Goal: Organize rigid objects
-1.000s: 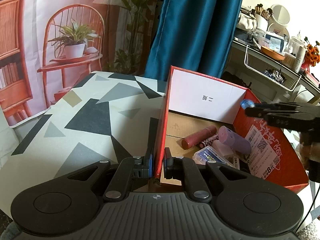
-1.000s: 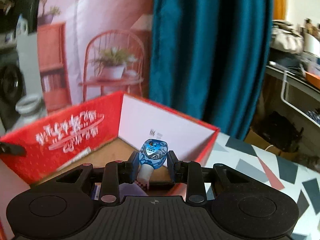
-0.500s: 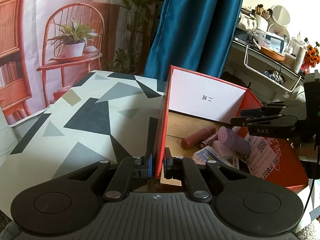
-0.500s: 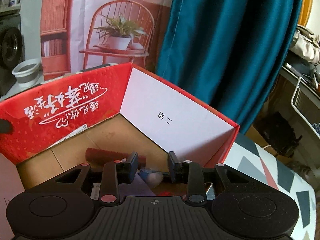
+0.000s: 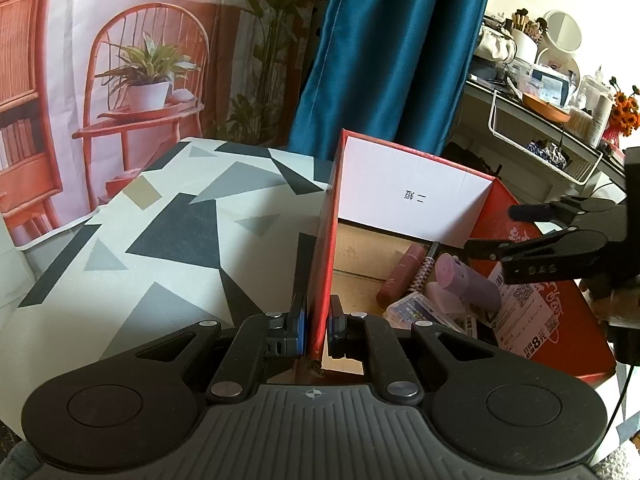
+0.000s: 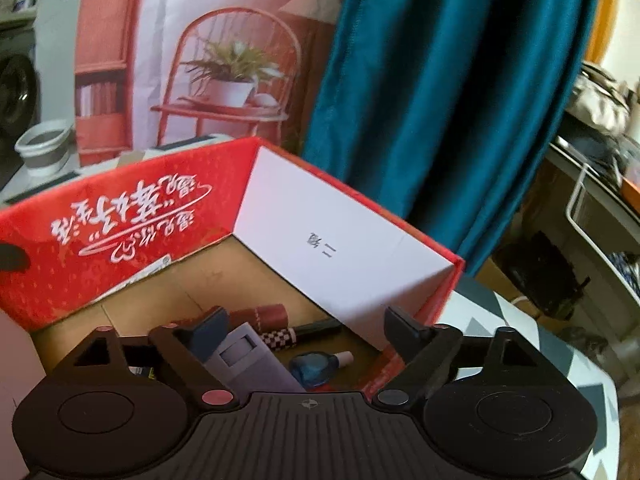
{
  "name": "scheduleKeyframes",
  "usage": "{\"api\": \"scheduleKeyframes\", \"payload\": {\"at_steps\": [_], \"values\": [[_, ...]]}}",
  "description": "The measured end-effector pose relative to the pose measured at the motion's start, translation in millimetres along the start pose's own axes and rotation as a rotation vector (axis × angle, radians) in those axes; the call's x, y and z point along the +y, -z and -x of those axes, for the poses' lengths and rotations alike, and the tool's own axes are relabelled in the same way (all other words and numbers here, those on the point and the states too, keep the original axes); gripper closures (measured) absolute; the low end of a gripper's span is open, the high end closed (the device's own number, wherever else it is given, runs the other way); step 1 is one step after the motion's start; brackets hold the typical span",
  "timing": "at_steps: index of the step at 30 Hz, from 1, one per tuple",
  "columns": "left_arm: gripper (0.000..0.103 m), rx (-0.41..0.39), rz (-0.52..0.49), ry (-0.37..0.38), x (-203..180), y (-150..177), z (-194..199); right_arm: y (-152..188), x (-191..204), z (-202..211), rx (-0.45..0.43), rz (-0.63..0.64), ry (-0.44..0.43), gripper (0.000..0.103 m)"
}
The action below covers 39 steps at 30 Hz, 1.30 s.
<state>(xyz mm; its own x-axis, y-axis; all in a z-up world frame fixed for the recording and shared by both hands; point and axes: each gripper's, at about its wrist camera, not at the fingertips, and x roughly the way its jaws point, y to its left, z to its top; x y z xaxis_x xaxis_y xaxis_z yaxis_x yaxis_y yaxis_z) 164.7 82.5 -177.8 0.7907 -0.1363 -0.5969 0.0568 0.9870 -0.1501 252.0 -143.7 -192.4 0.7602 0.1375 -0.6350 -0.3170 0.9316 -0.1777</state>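
A red cardboard box [image 5: 322,248] stands open on the patterned table. My left gripper [image 5: 316,320] is shut on its left wall. My right gripper [image 6: 308,320] is open and empty above the box's right side; it also shows in the left wrist view [image 5: 492,230]. A small blue bottle [image 6: 316,368] with a white neck lies on the box floor below it. Beside it lie a purple tube [image 5: 468,280], a dark red tube [image 5: 400,278], a checkered pen [image 6: 298,334] and a blue-white packet [image 5: 414,308].
The table wears a cloth with grey and black triangles [image 5: 172,236]. A teal curtain [image 5: 392,52] hangs behind the box. A cluttered shelf with a wire basket [image 5: 548,128] stands at the right. A grey and white tub [image 6: 44,146] sits far left.
My right gripper came down over the box, opened and let go of the blue bottle, which now lies on the box floor. My left gripper has kept its hold on the wall.
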Motion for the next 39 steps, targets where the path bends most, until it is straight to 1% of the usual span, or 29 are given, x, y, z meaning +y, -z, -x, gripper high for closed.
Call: {"api": "scheduleKeyframes", "payload": {"at_steps": [1,2,3,7,12,15,18,27,35,39], "values": [[0.092,0.001,0.000,-0.001,0,0,0,0,-2,4,-0.011,-0.021,-0.004,0.010],[0.092,0.000,0.000,-0.001,0,0,0,-1,-3,8,-0.020,-0.039,-0.007,0.003],[0.092,0.000,0.002,-0.001,0,0,0,-2,-4,12,-0.029,-0.055,-0.007,0.000],[0.092,0.003,0.003,0.001,0,-1,0,-8,-11,24,-0.031,-0.141,0.024,0.000],[0.092,0.003,0.000,0.002,1,-1,0,-7,-22,38,-0.023,-0.287,0.025,0.000],[0.092,0.006,-0.002,0.004,1,-1,-1,-5,-25,42,0.012,-0.347,0.072,0.000],[0.092,0.009,-0.006,0.006,2,-2,-1,-1,-23,49,0.030,-0.377,0.097,0.000],[0.092,0.017,-0.014,0.010,3,-3,-2,12,-12,64,0.096,-0.459,0.098,0.000],[0.092,0.020,-0.040,-0.012,-3,-8,-1,24,-5,80,0.151,-0.507,0.133,0.000],[0.092,0.036,-0.015,-0.013,-3,-14,-1,30,-8,89,0.165,-0.562,0.149,0.000]]}}
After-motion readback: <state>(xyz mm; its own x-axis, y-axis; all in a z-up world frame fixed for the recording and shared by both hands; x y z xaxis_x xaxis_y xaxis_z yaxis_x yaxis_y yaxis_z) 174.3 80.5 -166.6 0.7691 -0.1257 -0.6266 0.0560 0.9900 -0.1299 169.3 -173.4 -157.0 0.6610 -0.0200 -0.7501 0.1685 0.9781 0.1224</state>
